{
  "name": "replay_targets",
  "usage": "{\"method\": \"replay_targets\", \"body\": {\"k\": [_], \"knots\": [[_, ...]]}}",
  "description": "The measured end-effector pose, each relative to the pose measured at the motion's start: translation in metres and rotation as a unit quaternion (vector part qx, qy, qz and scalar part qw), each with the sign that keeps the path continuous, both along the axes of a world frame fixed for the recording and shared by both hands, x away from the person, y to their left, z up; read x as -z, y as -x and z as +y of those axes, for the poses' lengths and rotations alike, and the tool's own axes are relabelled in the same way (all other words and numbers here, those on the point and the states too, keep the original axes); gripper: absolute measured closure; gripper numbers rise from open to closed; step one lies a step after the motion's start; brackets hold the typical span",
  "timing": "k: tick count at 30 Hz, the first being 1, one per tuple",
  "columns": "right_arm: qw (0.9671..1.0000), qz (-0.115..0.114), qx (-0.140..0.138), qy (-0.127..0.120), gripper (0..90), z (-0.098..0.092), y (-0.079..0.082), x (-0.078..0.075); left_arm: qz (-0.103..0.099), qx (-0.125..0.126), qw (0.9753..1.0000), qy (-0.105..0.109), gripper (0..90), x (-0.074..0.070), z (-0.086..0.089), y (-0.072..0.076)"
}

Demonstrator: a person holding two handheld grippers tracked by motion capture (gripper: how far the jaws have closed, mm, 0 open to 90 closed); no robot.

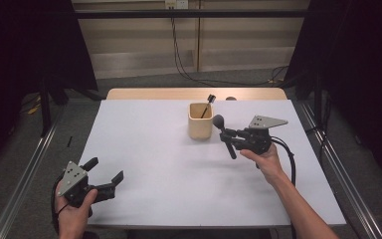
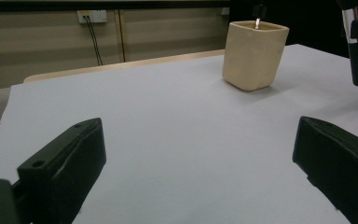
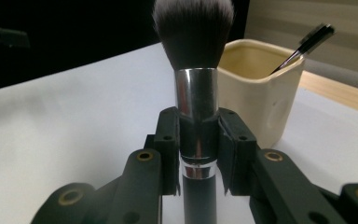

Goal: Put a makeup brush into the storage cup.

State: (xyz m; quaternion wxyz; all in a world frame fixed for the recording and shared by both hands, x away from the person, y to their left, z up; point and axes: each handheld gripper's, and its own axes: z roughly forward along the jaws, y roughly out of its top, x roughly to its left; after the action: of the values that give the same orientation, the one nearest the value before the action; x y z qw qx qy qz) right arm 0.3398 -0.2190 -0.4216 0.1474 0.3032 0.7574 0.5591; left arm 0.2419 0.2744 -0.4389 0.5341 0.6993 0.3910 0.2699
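The right hand-held gripper [image 1: 235, 137] is clamped on a black, silver-ferruled makeup brush [image 3: 196, 84] beside the cream square ceramic cup [image 1: 200, 127]. Likely next: lift it over the rim and lower it handle-first. The left hand-held gripper [image 1: 105, 172] rests on the desk [image 1: 149, 164], jaws apart.

Brush [image 3: 193, 32] glossy metal ferrule, matt cream cup [image 3: 256, 88]

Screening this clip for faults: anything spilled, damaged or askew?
Nothing stands out. The cream square cup stands upright on the white table, a thin black brush leaning inside; the right gripper holds a black powder brush.

Overhead cam; cup [image 1: 200, 121] in all
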Motion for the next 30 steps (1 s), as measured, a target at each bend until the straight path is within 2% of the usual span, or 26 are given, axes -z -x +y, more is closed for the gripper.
{"method": "replay_targets", "body": {"k": [10, 18, 30], "knots": [[0.9995, -0.014, 0.016, -0.023, 72.1, 0.001, -0.003, -0.012, 0.001, -0.002, 1.0000, 0.001, 2.6, 0.000, 0.000, 0.000], [0.9989, -0.003, 0.034, -0.033, 72.1, 0.000, -0.008, -0.018, 0.001, 0.000, 1.0000, 0.002, 2.6, 0.000, 0.000, 0.000], [0.9972, -0.029, 0.052, -0.045, 72.1, 0.004, -0.013, -0.037, 0.000, -0.003, 1.0000, 0.002, 2.6, 0.000, 0.000, 0.000]]}}
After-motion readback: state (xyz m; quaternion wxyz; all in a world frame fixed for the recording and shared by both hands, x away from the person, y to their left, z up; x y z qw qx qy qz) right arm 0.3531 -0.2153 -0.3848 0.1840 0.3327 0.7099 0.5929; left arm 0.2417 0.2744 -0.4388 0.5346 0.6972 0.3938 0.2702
